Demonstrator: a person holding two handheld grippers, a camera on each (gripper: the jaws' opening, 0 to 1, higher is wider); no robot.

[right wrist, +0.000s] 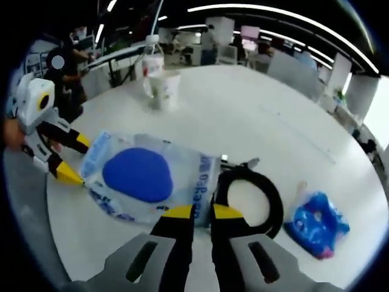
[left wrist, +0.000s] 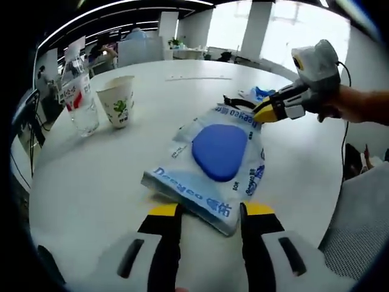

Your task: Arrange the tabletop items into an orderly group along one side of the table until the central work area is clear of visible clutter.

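1. On the white table [left wrist: 91,182], mid-surface, lies the clear packet with a blue pad [left wrist: 220,152].
2. Left tongs [left wrist: 210,212] stand parted around its near edge; right tongs [right wrist: 202,213] look clenched on the opposite edge, though contact is unclear.
3. Risk: uneven pulling could tear the packet or drag the black cable loop [right wrist: 267,201] along.

Round white table [left wrist: 182,97] bearing a clear bag with a blue pad [left wrist: 220,151] at mid-top, a paper cup [left wrist: 117,100] just beside a plastic bottle [left wrist: 79,97] toward one edge, a black cable loop [right wrist: 252,198] touching the bag, and a small blue packet [right wrist: 317,224] near the loop.
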